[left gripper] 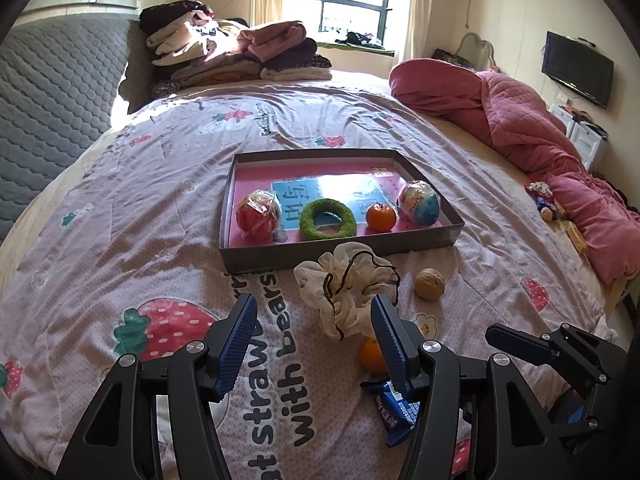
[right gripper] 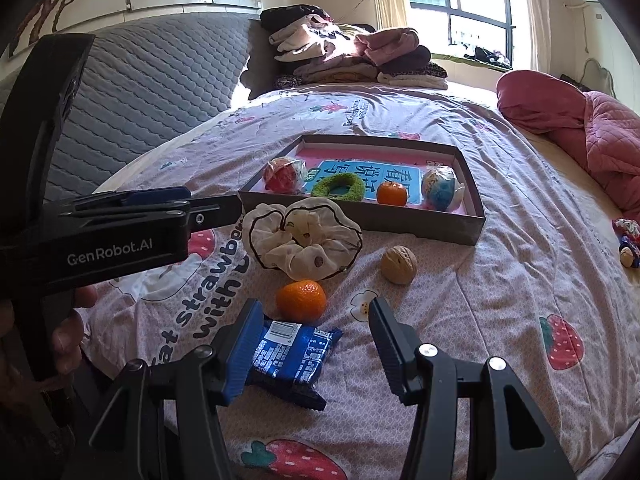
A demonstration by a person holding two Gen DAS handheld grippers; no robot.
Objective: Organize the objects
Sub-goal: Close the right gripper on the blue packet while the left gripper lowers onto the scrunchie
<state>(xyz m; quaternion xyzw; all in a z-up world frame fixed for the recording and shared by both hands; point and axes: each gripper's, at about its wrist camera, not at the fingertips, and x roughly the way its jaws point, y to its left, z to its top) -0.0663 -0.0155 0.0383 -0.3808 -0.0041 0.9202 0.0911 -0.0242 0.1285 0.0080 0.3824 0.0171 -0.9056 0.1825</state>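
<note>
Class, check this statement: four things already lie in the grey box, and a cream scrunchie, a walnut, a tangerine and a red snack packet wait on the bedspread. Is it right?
Not quite. The snack packet is blue, not red, as the right wrist view shows. The grey box, scrunchie, walnut and tangerine are as stated.

Bed [right gripper: 500,280] carries tray [right gripper: 440,229], scrunchie [right gripper: 304,240], walnut [right gripper: 399,265], tangerine [right gripper: 301,300], packet [right gripper: 292,356].
</note>
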